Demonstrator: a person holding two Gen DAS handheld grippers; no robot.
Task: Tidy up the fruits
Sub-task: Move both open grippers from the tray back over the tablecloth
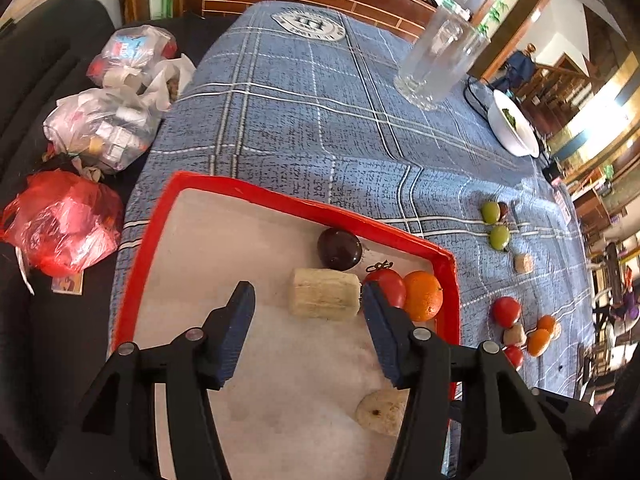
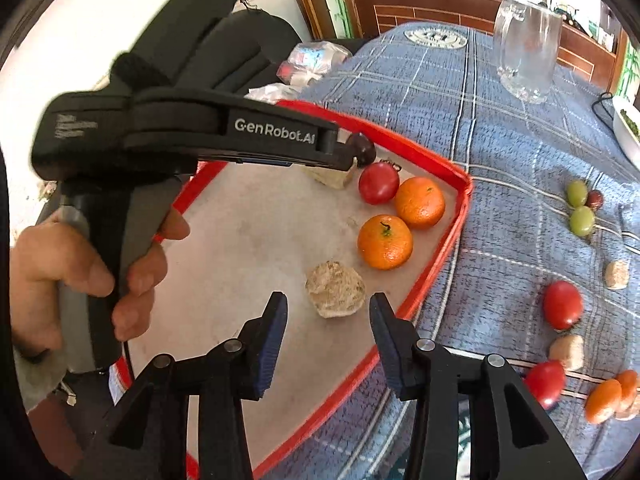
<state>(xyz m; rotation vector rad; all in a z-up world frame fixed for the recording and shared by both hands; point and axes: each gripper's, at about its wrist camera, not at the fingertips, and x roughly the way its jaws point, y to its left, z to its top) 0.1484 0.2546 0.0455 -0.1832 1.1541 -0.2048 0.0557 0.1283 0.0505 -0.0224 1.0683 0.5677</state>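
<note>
A red-rimmed tray (image 1: 304, 202) (image 2: 460, 216) lies on the blue plaid cloth. It holds a dark plum (image 1: 339, 249), a pale cut chunk (image 1: 325, 294), a red tomato (image 2: 378, 182), two oranges (image 2: 419, 202) (image 2: 385, 241) and a rough beige chunk (image 2: 335, 289). My left gripper (image 1: 308, 296) is open over the tray, with the pale chunk just beyond its tips. My right gripper (image 2: 329, 306) is open, with the beige chunk just ahead between its tips. Loose on the cloth lie green grapes (image 2: 581, 220), tomatoes (image 2: 562, 305), small oranges (image 2: 604, 400) and beige pieces (image 2: 616, 274).
A glass mug (image 1: 440, 56) (image 2: 525, 48) stands at the far side of the cloth. A white bowl (image 1: 514, 128) sits at the right edge. Plastic bags (image 1: 100, 128) and a red bag (image 1: 64, 224) lie on the dark sofa to the left.
</note>
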